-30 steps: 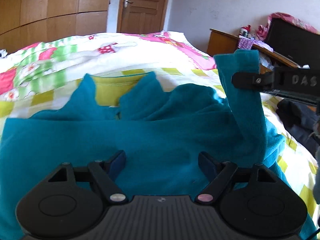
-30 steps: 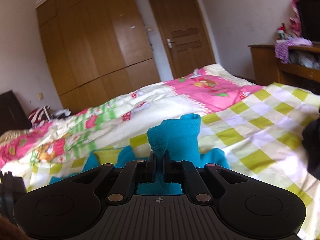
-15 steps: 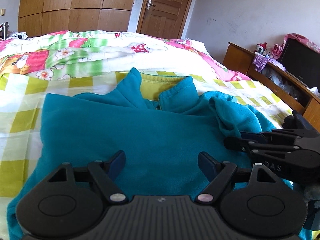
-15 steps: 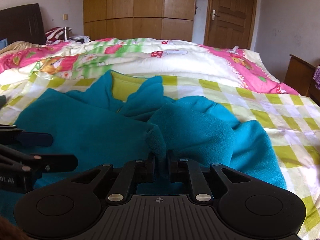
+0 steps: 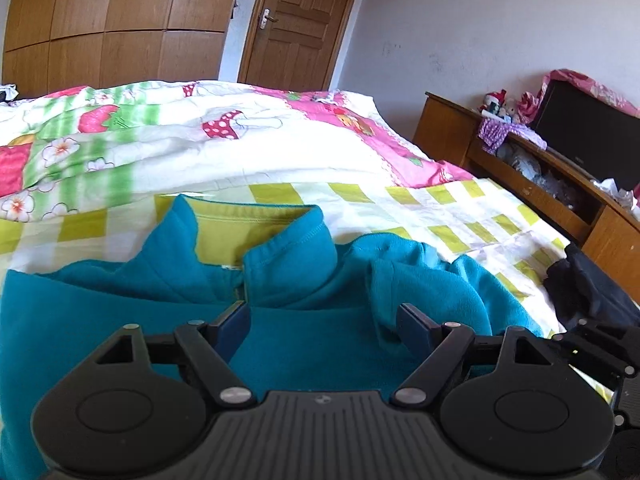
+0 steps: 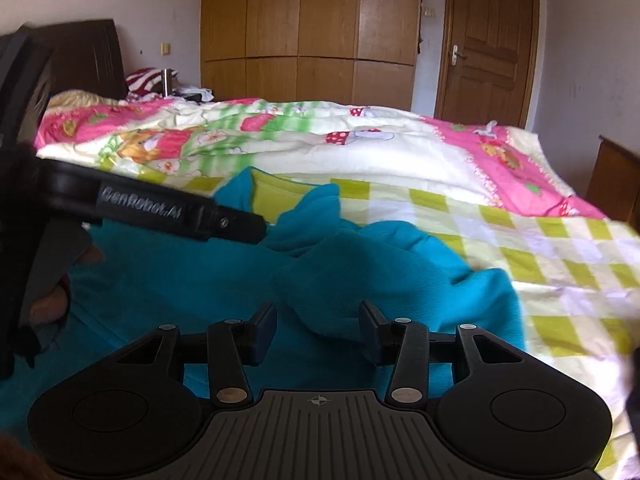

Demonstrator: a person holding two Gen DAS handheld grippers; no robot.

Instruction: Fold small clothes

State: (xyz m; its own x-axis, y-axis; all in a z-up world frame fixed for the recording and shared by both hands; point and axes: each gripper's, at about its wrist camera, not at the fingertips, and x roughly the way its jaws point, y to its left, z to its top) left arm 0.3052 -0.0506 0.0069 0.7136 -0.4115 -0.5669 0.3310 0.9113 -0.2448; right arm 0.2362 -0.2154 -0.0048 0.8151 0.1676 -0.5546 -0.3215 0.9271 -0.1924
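left wrist view: the left gripper [image 5: 323, 322] hangs over a teal fleece top [image 5: 120, 312] spread on the bed, its jaws standing wide with only flat fleece showing in the gap and neither pad pressing on it. the top's collar [image 5: 288, 256] stands up just past the fingertips, showing a yellow-green lining [image 5: 224, 232]. to the right of the collar a sleeve [image 5: 424, 280] lies folded back in a loose bunch over the body of the top, its edge just beside the right-hand pad. the top rests on a checked yellow-green and white sheet [image 5: 460, 208]; beyond it lies a bunched quilt [image 5: 180, 140] with pink and green cartoon prints. a dark garment [image 5: 584, 292] sits at the bed's right edge, and part of the right gripper [image 5: 596, 348] shows low at the right. a wooden sideboard [image 5: 540, 200] stands along the wall, with a wardrobe [image 5: 112, 24] and a door [image 5: 296, 20] at the back.

right wrist view: the right gripper [image 6: 318, 326] has just been opening – its jaws now stand partly apart, the bunched sleeve [image 6: 360, 272] lying between and just beyond them, with the pads clear of the cloth. the teal fleece top [image 6: 168, 280] fills the lower middle of the view, collar [image 6: 312, 208] toward the quilt [image 6: 360, 140]. the left gripper [image 6: 240, 224] reaches in from the left above the top – a hand [image 6: 52, 292] shows behind it. a dark headboard [image 6: 84, 56] stands at the far left.
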